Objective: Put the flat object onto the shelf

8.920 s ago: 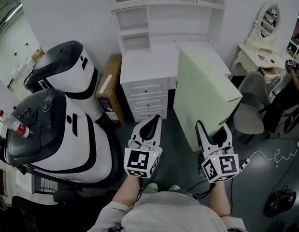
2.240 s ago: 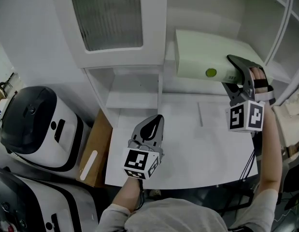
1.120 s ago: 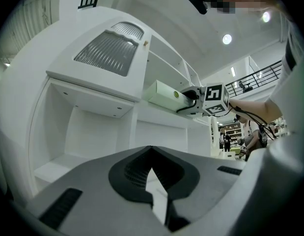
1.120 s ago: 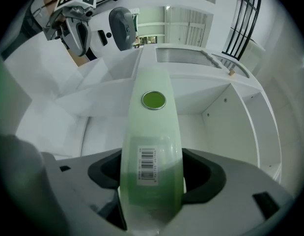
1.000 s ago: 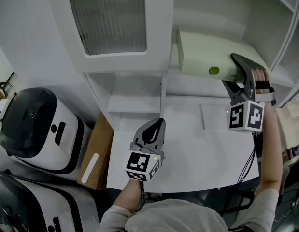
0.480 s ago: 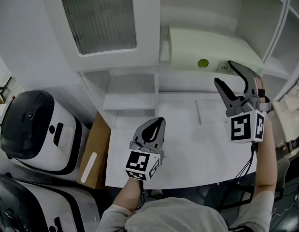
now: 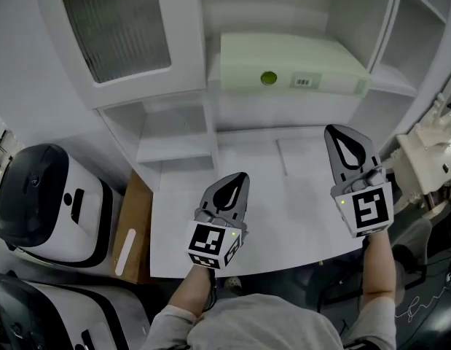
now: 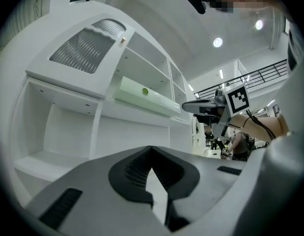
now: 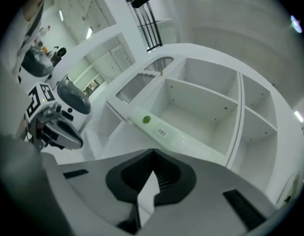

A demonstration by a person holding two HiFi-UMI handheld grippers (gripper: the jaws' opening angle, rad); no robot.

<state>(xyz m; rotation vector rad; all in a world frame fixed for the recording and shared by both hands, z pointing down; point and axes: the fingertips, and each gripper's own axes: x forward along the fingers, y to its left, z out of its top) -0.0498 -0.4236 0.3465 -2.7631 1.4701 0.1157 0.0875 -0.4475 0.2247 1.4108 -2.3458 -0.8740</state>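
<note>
While the pale green flat object (image 7: 291,75) lies on the white shelf (image 7: 391,87), its barcode edge facing outward, I hold both grippers over the counter (image 7: 283,217), well apart from it. On the right gripper (image 7: 342,131) the jaws have just closed and are pressed together with nothing between them. The left gripper (image 7: 238,178) also has its jaws pressed together, empty. A brown box (image 7: 127,228) stands beside the counter at left.

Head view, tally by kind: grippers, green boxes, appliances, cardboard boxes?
grippers: 2, left gripper, right gripper (jaws just closed, nothing between them)
flat green box: 1
black-and-white appliances: 2
cardboard box: 1
total: 6
</note>
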